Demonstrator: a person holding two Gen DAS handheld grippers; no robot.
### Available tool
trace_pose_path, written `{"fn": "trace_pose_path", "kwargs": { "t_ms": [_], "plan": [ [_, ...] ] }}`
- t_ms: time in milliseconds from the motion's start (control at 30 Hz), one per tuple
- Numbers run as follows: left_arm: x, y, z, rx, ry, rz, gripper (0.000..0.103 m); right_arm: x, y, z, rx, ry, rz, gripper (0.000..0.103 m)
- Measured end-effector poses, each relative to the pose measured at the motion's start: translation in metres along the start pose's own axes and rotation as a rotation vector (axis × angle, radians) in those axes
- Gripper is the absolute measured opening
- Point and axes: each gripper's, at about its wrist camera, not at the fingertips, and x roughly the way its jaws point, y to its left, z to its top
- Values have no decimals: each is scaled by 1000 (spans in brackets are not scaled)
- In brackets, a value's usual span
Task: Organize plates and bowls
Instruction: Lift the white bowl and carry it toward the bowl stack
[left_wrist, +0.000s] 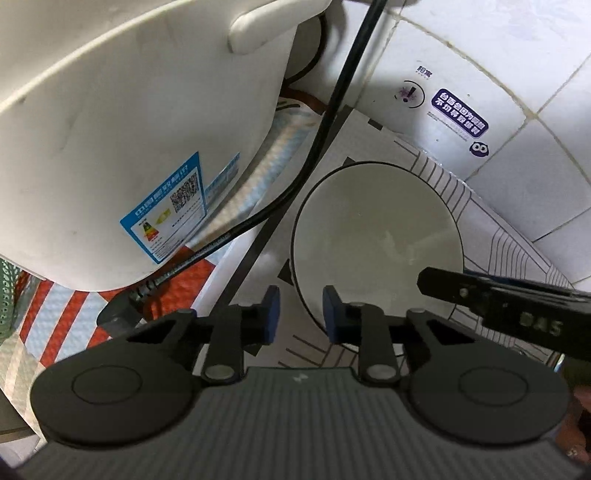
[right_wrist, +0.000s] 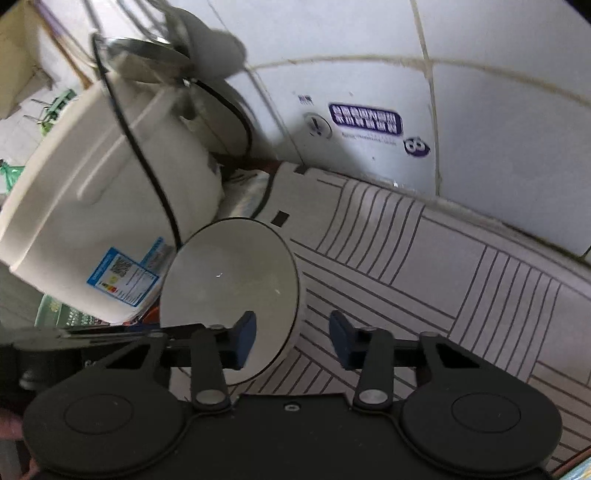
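Left gripper (left_wrist: 301, 314): blue pads nearest the lens, jaws narrowed to a small gap that straddles the near-left rim of the bowl (left_wrist: 376, 240); pad contact with the rim cannot be told.

Right gripper (right_wrist: 292, 341): jaws at a moderate gap, the left blue pad over the inside of the bowl (right_wrist: 231, 295), the right pad outside its wall, rim between them; no firm pressing visible. Its black finger also enters the left wrist view from the right, over the bowl's edge.

Bowl: one, white with a dark rim line, empty, upright on the line-patterned mat (right_wrist: 424, 266).

Rice cooker (left_wrist: 122, 147): white, with a blue energy label (left_wrist: 166, 206), just beside the bowl on its left.

Black cord (left_wrist: 332, 110): runs down between cooker and bowl.

Tiled wall (left_wrist: 517, 92): white, behind the mat, carrying a purple sticker (left_wrist: 460, 112).
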Motion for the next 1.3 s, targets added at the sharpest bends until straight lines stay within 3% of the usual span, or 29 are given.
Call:
{"fn": "trace_pose_path", "kwargs": {
  "t_ms": [133,333,600,833,1100,1300],
  "plan": [
    [0,-1,0,-5,0,-22,14,9,-7,-2,64,7,45,17],
    [-22,-14,-2,45,-27,-14,14,-7,0,-8,55,-25,50,17],
    [-78,-35,-17,123,-62,-60,14,-73,11,-22,72,-142,86,17],
    [-117,-57,-40,212,-67,-88,14,-128,8,-59,105,-216,90,18],
    [-137,-79,-72,311,-69,-69,14,-157,-1,-99,184,-257,93,18],
    [-141,-88,-91,352,-50,-53,14,-168,0,-122,171,-284,74,18]
  ]
}}
